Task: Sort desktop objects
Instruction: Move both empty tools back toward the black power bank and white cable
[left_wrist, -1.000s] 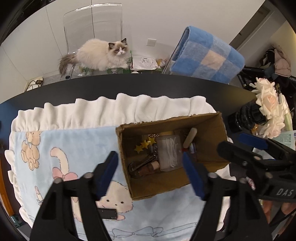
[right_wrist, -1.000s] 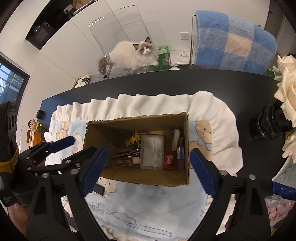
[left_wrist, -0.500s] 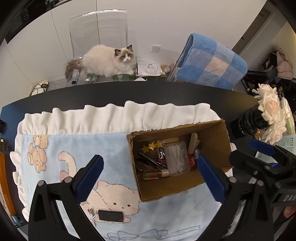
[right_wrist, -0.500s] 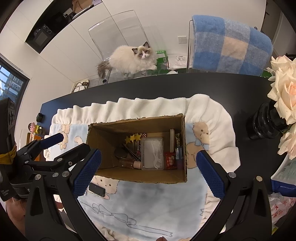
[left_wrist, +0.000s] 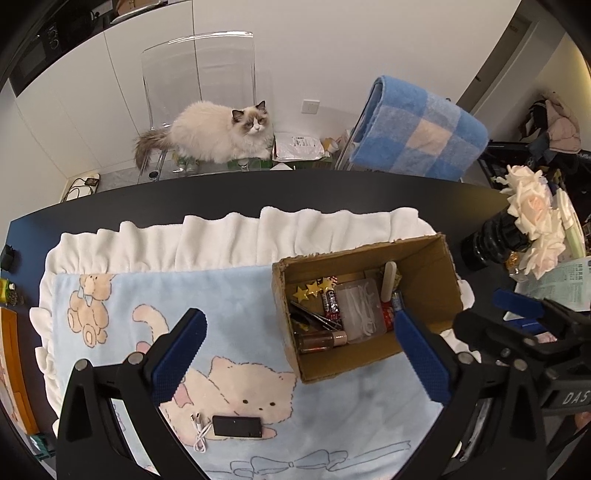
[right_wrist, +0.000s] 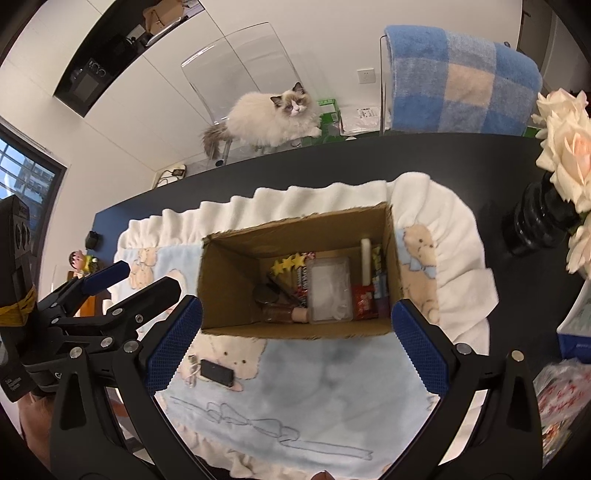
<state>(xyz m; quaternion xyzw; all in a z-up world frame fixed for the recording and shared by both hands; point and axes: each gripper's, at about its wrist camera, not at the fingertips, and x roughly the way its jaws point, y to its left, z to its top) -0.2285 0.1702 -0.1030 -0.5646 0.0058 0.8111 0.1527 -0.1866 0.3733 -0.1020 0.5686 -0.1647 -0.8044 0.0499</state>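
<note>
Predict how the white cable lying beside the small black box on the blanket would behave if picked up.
The white cable lies in loose curls, so it is probably floppy and would dangle. It looks thin and light. Resting on the soft blanket, it may be awkward to pinch.

Open cardboard box (right_wrist: 295, 328) of small items upright on blanket; black device (right_wrist: 217, 372) beside it.

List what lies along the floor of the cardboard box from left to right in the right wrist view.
Gold stars, dark snack bar, clear plastic case, red packet, blue packet. The small bottle and dark tools at the left overlap, so they are left out.
</note>
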